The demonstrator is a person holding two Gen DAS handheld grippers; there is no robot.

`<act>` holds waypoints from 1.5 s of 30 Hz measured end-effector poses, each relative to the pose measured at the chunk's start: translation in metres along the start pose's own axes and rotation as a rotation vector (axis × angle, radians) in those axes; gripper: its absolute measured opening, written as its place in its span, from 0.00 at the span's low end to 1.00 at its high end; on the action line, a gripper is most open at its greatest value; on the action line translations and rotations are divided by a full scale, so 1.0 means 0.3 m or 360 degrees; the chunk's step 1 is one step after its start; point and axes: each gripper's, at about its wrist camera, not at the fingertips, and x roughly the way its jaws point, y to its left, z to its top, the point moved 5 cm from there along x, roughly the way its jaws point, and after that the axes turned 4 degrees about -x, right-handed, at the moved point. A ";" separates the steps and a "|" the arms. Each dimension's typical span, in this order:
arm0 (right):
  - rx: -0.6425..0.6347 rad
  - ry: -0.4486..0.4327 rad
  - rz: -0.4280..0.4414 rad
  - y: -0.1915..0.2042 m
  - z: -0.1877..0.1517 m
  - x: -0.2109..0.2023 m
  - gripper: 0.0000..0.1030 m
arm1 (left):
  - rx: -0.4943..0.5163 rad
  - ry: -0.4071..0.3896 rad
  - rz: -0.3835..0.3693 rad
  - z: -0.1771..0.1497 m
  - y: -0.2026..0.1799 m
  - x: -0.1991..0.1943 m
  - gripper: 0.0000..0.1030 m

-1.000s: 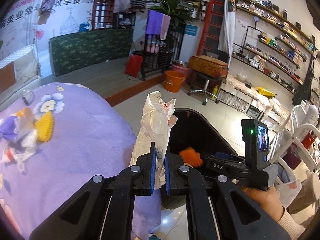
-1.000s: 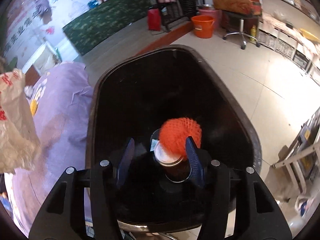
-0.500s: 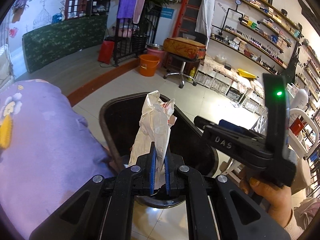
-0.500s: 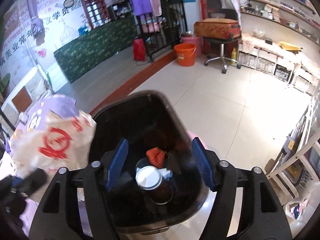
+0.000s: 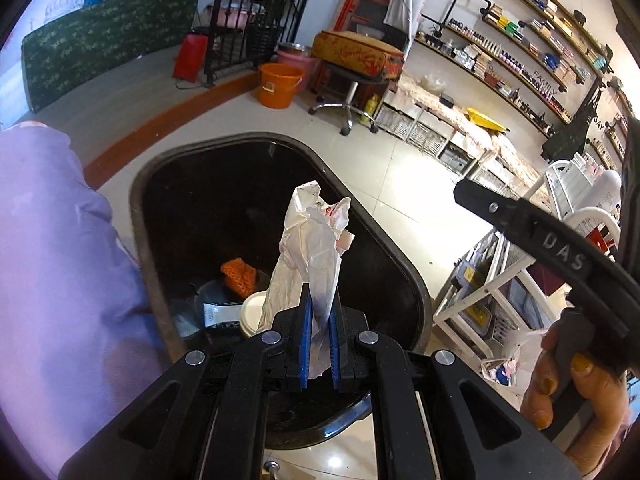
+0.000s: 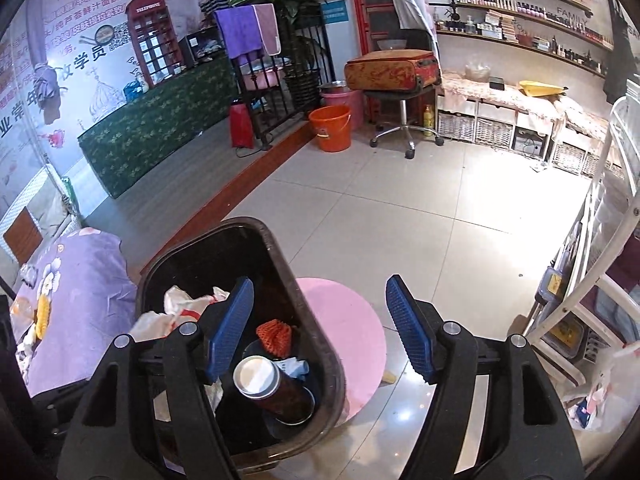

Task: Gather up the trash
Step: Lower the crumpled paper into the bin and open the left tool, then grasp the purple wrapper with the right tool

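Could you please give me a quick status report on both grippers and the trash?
Left gripper shut on crumpled paper bag, over the black bin. Right gripper open, empty, above the bin. Can and orange scrubber already inside. Drop path clear.

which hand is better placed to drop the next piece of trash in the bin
Left. Its tongs are shut on the bag right over the bin; the right tongs are open and hold nothing.
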 end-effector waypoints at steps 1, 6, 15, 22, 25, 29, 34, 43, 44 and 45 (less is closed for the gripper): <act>0.0008 -0.0003 -0.0005 -0.003 0.001 -0.001 0.67 | 0.0005 0.0005 0.0000 0.001 -0.003 0.006 0.07; 0.0038 -0.0005 -0.0007 -0.018 0.005 -0.006 0.71 | 0.0022 0.0030 -0.0015 -0.003 -0.020 0.025 0.36; 0.0033 0.0009 -0.0003 -0.013 -0.004 0.003 0.77 | 0.0037 -0.0060 -0.0038 -0.024 -0.033 -0.041 0.88; -0.0035 0.0023 0.0056 0.036 -0.005 0.007 0.84 | 0.0082 -0.0175 0.0086 -0.035 -0.013 -0.111 0.94; -0.0066 0.0020 0.0096 0.066 -0.011 -0.001 0.85 | 0.0092 -0.0225 0.0158 -0.039 0.012 -0.151 0.94; -0.0144 0.0019 0.0160 0.139 -0.024 -0.010 0.86 | 0.0115 -0.0298 0.0286 -0.054 0.063 -0.216 0.94; -0.0225 0.0032 0.0295 0.255 -0.039 -0.026 0.86 | 0.0082 -0.0373 0.0454 -0.082 0.161 -0.295 0.94; -0.0417 0.0065 0.0542 0.520 -0.099 -0.059 0.86 | -0.0090 -0.0437 0.0667 -0.142 0.343 -0.430 0.94; -0.0445 0.0074 0.0575 0.554 -0.107 -0.062 0.86 | -0.0103 -0.0440 0.0692 -0.152 0.363 -0.443 0.94; -0.0475 0.0081 0.0605 0.584 -0.113 -0.065 0.86 | -0.0118 -0.0446 0.0722 -0.165 0.383 -0.462 0.94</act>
